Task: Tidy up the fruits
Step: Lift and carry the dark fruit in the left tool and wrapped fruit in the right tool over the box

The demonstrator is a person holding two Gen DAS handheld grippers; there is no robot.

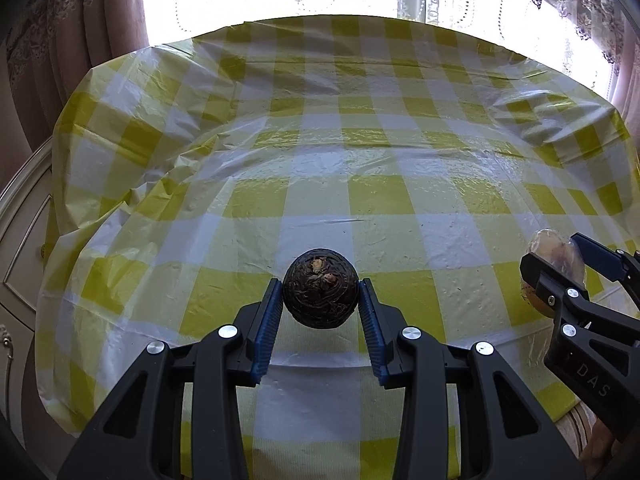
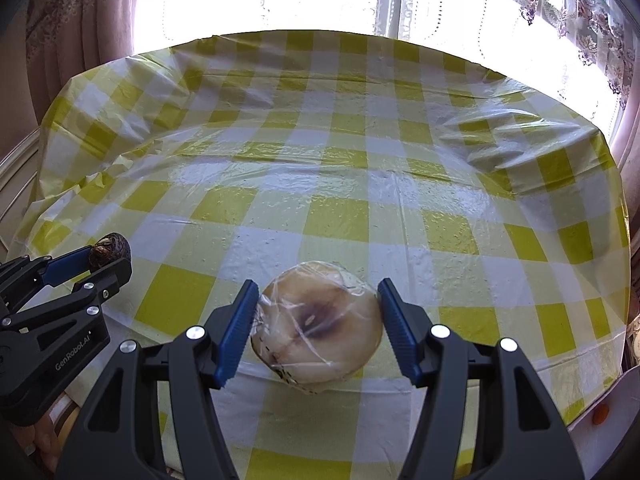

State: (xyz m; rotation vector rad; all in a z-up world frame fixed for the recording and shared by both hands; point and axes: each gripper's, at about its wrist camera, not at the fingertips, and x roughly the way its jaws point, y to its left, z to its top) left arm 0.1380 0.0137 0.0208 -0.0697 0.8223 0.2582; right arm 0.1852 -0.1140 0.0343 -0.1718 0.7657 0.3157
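My left gripper (image 1: 320, 300) is shut on a dark brown, rough round fruit (image 1: 320, 288) and holds it above the near edge of the yellow-and-white checked tablecloth (image 1: 340, 160). My right gripper (image 2: 316, 320) is shut on a pale yellow round fruit wrapped in clear film (image 2: 320, 324), also above the near edge. The right gripper with its wrapped fruit (image 1: 556, 264) shows at the right of the left wrist view. The left gripper with the dark fruit (image 2: 112, 248) shows at the left of the right wrist view.
The table under the cloth (image 2: 340, 140) reaches back to a bright window with lace curtains (image 2: 580, 20). The cloth is rumpled at the far left and far right (image 1: 552, 120). A white cabinet (image 1: 20, 260) stands to the left of the table.
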